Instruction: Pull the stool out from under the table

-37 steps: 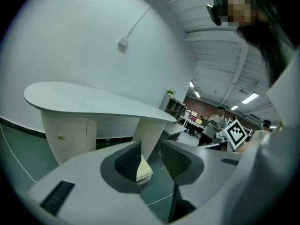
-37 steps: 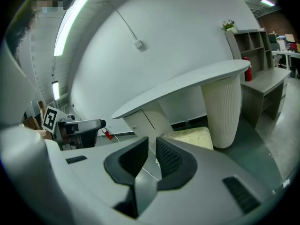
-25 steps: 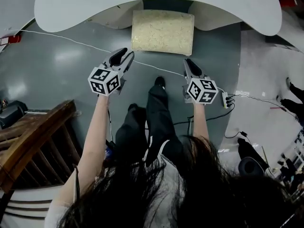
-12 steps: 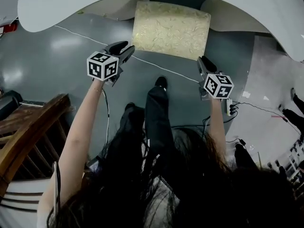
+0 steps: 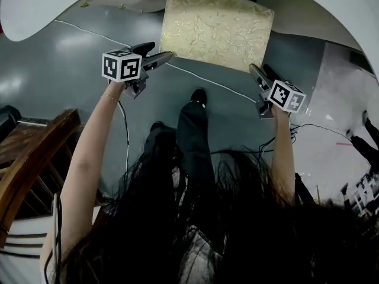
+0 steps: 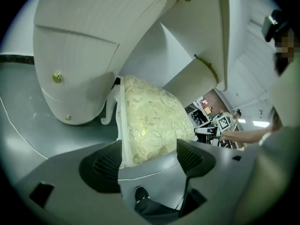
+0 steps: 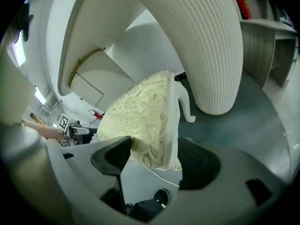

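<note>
The stool (image 5: 216, 28) has a cream floral cushion and white legs, and stands partly under the white table (image 5: 331, 5). My left gripper (image 5: 159, 58) is at the stool's near left corner and my right gripper (image 5: 256, 73) at its near right corner. In the left gripper view the jaws of the left gripper (image 6: 150, 161) are opening, and the cushion corner (image 6: 140, 144) shows in the gap, free of the pads. In the right gripper view the right gripper (image 7: 154, 159) is opening too, with the cushion edge (image 7: 154, 144) between its jaws and not pressed.
A white cable (image 5: 207, 80) crosses the grey floor just in front of the stool. The table's ribbed pedestal (image 7: 206, 46) stands close beside the stool. Dark wooden furniture (image 5: 29, 152) is at my left. My leg and shoe (image 5: 199, 96) are between the grippers.
Both arms have reached forward, bringing the grippers from mid-floor up to the stool's near corners. The view has tilted forward, so the stool looks larger.
</note>
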The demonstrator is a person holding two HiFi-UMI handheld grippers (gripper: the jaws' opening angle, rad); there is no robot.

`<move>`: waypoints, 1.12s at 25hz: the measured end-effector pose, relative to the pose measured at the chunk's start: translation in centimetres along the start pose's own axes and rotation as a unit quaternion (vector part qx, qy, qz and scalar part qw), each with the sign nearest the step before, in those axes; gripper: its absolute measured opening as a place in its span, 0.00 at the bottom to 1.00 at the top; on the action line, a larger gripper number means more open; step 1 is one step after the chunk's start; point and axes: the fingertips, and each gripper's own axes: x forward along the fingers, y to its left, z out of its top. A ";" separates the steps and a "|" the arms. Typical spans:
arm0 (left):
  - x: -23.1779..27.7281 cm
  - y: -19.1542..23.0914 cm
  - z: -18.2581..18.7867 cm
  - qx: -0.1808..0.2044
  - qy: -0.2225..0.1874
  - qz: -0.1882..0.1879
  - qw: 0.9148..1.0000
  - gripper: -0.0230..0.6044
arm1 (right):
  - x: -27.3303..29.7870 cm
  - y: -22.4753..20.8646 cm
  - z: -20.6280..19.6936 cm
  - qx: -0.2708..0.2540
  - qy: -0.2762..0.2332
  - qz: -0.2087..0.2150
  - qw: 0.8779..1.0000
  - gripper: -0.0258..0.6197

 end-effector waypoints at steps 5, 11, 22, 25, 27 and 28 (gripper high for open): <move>1.9 1.1 -0.3 -0.049 0.005 -0.007 0.999 0.61 | 0.9 0.1 -0.6 0.038 0.027 0.052 0.998 0.53; 3.6 0.7 -0.2 -0.055 0.031 -0.030 0.998 0.63 | 1.2 0.7 -0.8 0.057 0.061 0.092 0.992 0.53; 3.7 1.1 -0.5 -0.091 0.099 -0.045 0.990 0.62 | 1.0 1.1 -1.1 0.103 0.020 0.097 0.990 0.48; 3.6 1.2 -0.6 -0.096 0.088 -0.031 0.991 0.61 | 1.1 1.1 -1.5 0.112 0.019 0.087 0.990 0.48; 3.5 1.3 -0.4 -0.096 0.071 -0.020 0.993 0.60 | 1.1 1.1 -1.7 0.117 0.022 0.084 0.989 0.48; 3.5 1.4 -0.3 -0.096 0.065 -0.015 0.993 0.60 | 1.1 1.1 -1.8 0.120 0.023 0.083 0.989 0.48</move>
